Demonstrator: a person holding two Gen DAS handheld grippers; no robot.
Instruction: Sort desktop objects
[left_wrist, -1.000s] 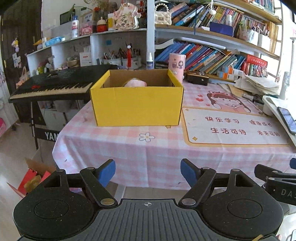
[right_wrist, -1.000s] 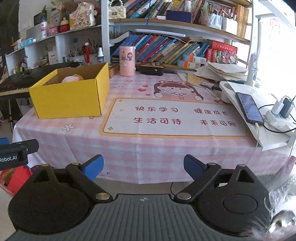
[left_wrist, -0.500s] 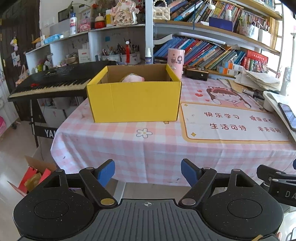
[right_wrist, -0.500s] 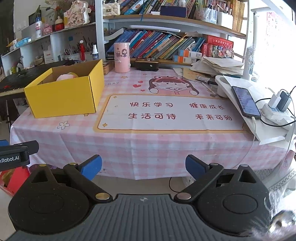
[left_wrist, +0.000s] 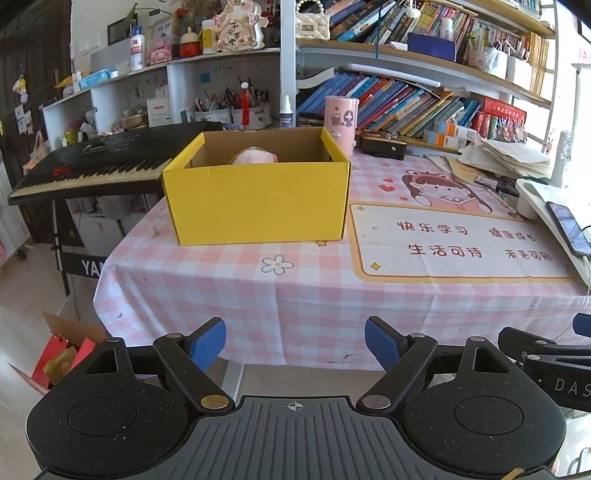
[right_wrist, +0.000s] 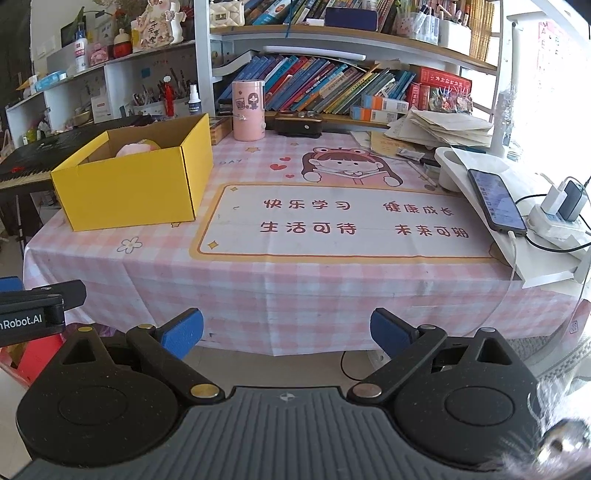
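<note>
Yellow cardboard box (left_wrist: 258, 199) sits on the checked surface (left_wrist: 280, 295) with a pink object (left_wrist: 255, 157) inside; both grippers' fingers (left_wrist: 207, 339) (right_wrist: 181, 332) hang open and empty, risking nudging the light box.

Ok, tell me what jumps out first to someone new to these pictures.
The bright yellow box on the left of the pink checked tablecloth, with something pink inside. Right of it lies a cartoon desk mat; behind, crowded bookshelves. Both grippers are open and empty at the near edge.
</note>
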